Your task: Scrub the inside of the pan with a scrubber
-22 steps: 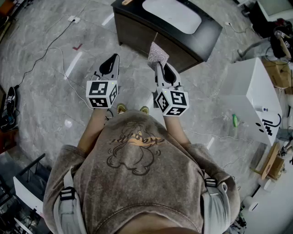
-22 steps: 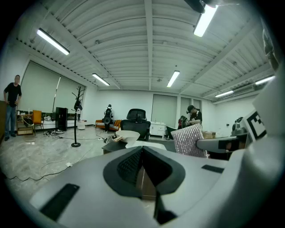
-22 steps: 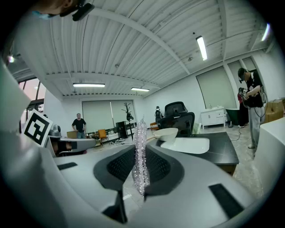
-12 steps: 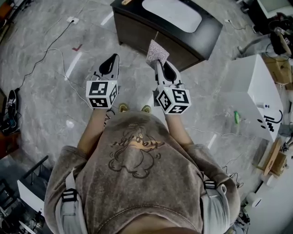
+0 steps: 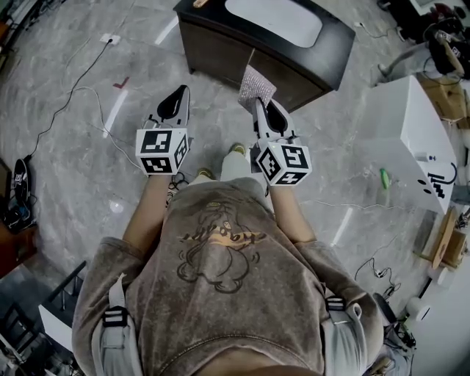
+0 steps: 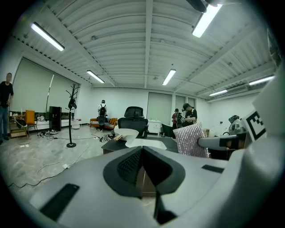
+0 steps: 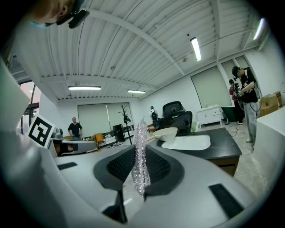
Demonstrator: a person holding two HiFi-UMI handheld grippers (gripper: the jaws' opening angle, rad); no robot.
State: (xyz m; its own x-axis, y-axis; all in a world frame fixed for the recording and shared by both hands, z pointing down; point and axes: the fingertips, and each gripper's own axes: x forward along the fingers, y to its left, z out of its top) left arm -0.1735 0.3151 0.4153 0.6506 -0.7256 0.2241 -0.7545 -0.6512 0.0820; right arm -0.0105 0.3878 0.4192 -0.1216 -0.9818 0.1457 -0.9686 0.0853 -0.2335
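Note:
My right gripper [image 5: 258, 103] is shut on a silvery mesh scrubber [image 5: 256, 86], which sticks up past its fingertips; in the right gripper view the scrubber [image 7: 140, 133] is pinched edge-on in the right gripper [image 7: 141, 151]. My left gripper [image 5: 181, 94] is held level beside it, shut and holding nothing; its pads meet in the left gripper view [image 6: 141, 150], where the scrubber [image 6: 191, 140] shows at the right. A pale pan [image 7: 165, 132] sits on the dark table [image 5: 323, 55] ahead, also seen as the pan [image 6: 126, 133] from the left. Both grippers are short of the table.
A white basin [image 5: 275, 20] is set into the dark table's top. A white cabinet [image 5: 411, 143] stands at the right. Cables [image 5: 81, 92] trail over the grey floor. A black office chair [image 6: 133, 116], a coat stand [image 6: 71, 120] and standing people are beyond the table.
The person has stepped forward, with one leg now showing between the grippers. Both grippers keep their pose and the scrubber stays gripped.

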